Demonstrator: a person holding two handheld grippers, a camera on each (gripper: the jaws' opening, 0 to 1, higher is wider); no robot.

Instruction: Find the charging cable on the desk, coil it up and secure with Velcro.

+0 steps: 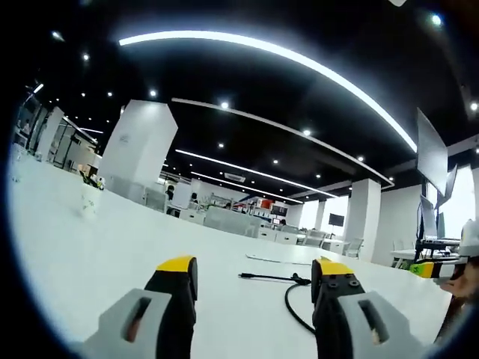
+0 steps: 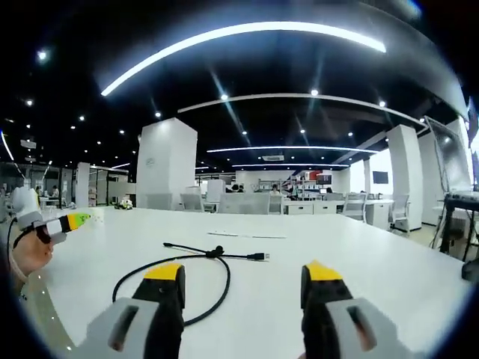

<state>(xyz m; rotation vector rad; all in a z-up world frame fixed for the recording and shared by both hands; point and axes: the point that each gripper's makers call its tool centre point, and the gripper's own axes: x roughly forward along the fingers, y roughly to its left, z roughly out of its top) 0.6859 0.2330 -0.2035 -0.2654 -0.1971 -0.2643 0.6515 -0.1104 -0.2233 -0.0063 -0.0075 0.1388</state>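
Black charging cable [image 2: 196,271] sprawled loose mid-surface [image 2: 359,247], uncoiled, hence left tongs [image 1: 254,280] and right tongs [image 2: 243,284] spread wide, empty, aimed for pickup.

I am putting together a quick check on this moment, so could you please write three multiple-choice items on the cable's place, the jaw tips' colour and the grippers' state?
1. Where does the black cable lie?
A. On the white desk
B. On the floor
C. Over a chair

2. What colour are the jaw tips?
A. Red
B. Yellow
C. Blue

3. How do the two grippers stand?
A. Both shut on the cable
B. One holds the cable
C. Both open, holding nothing

Answers: 1 A, the cable loops on the desk top. 2 B, the tips are yellow in both views. 3 C, the left gripper and right gripper have jaws apart, short of the cable.
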